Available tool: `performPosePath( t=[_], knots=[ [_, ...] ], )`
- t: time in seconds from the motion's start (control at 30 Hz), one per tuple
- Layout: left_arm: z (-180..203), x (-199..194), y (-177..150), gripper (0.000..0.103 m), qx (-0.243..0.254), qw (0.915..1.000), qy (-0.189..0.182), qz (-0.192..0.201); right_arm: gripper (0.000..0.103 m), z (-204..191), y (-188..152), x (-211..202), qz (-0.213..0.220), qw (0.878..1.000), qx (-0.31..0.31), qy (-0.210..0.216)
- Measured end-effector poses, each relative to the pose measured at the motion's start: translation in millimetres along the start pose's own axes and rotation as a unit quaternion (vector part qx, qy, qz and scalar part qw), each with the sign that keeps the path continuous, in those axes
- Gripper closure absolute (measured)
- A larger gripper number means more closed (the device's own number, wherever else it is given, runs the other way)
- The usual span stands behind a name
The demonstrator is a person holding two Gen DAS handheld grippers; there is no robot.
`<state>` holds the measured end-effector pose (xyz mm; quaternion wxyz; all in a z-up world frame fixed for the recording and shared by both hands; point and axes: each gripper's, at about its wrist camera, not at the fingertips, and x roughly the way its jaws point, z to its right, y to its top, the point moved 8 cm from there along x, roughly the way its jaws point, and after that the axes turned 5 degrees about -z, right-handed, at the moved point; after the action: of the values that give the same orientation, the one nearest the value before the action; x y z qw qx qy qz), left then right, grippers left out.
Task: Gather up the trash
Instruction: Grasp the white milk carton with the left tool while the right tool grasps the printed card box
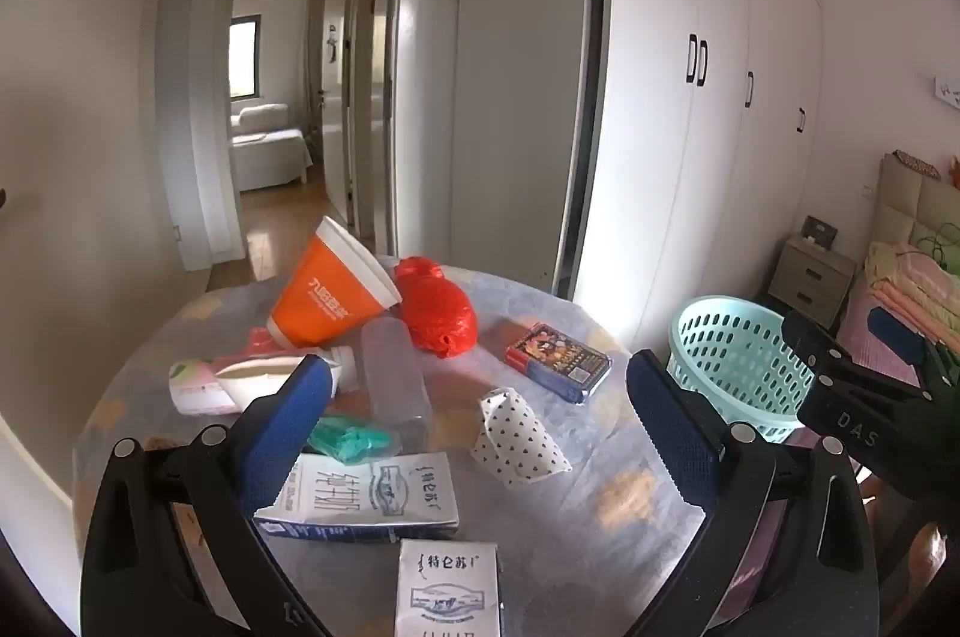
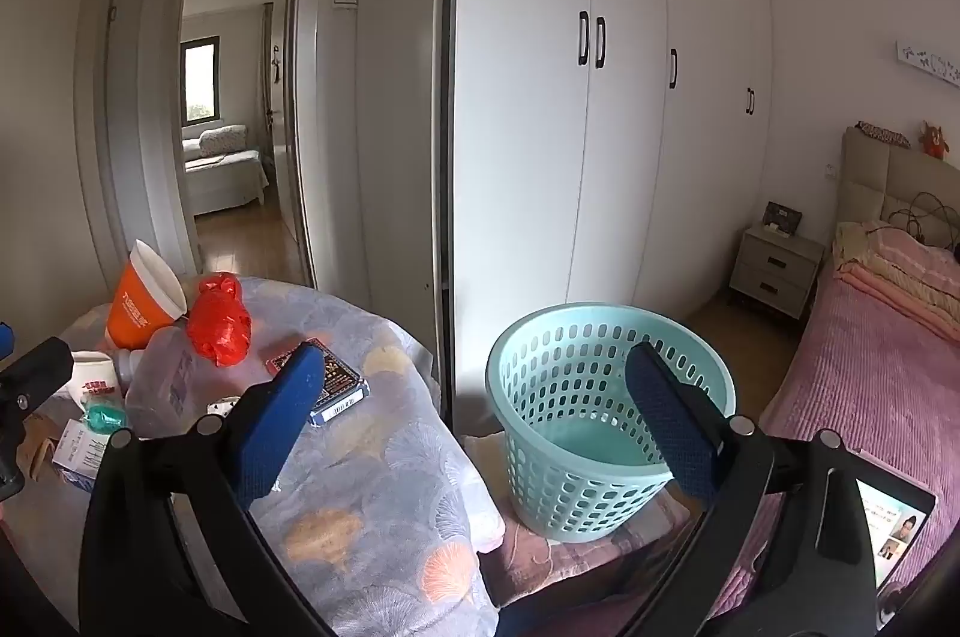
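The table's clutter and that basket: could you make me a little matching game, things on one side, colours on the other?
Things:
1. paper cup
2. basket
3. knotted plastic bag
4. folded wrapper

Colours:
A. white with dark dots
B. red
C. orange and white
D. pale turquoise

Pairs: 1-C, 2-D, 3-B, 4-A

A round table (image 1: 600, 505) under a patterned cloth carries the litter. Far: orange cup (image 1: 327, 292), red bag (image 1: 438, 307). Near: two cartons (image 1: 366, 499), dotted wrapper (image 1: 519, 439); card box (image 1: 558, 354) right.
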<state>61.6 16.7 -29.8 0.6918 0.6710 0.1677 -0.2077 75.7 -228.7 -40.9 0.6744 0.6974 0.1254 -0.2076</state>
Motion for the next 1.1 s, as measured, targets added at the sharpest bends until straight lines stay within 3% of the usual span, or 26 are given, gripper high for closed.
performPosePath(
  t=[0.53,0.83,0.97,1.1],
  knots=[
    [-7.2,-7.0,-1.8,0.007,-0.007,1.0000,0.001,0.004,0.008,-7.2,1.6,0.1,0.003,1.000,-0.004,0.010],
    [-48.1,-19.9,-9.2,0.007,-0.033,0.9990,0.029,0.001,0.008,-13.1,4.3,3.6,0.012,0.999,0.000,0.030],
    [-68.7,-25.0,-15.5,0.007,-0.053,0.9980,0.031,-0.011,0.011,-22.6,9.3,7.7,0.028,0.999,-0.010,0.045],
    [-77.0,-26.4,-29.3,0.008,-0.057,0.9975,0.028,-0.030,0.014,-36.9,8.9,20.5,0.017,0.997,-0.034,0.060]
  ],
)
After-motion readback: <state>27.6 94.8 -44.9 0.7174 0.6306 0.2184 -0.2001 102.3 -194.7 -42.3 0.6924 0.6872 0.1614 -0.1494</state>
